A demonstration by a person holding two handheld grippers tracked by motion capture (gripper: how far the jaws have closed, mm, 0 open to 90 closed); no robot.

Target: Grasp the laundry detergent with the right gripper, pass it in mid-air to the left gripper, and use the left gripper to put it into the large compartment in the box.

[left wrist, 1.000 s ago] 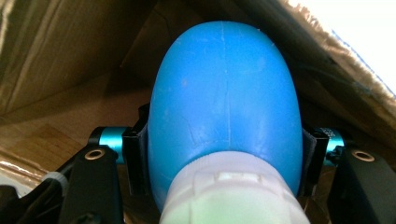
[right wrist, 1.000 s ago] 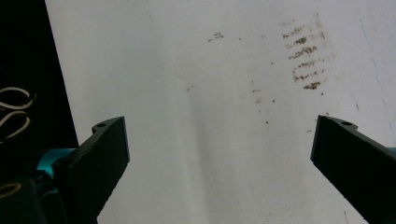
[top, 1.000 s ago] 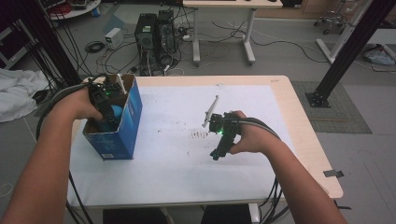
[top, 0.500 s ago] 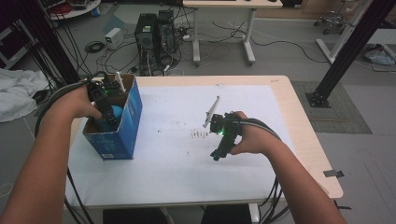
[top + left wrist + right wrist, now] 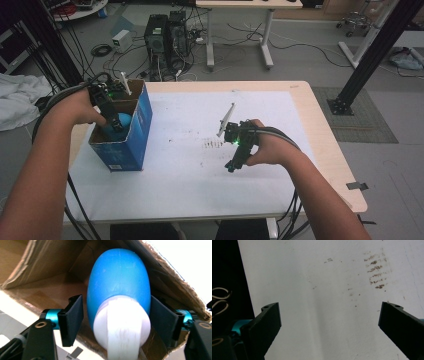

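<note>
Both jaws of my left tool (image 5: pixel 117 322) have just been opening, releasing the blue bulb blower (image 5: pixel 119 290) into the box (image 5: pixel 141 117), where a rim snag could tip it.

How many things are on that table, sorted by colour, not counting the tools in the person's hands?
Blue: 2, the cardboard box and the blue bulb with a white end inside it.
White: 1, the paper sheet covering the tabletop, smudged with dark marks.
Total: 3.
</note>
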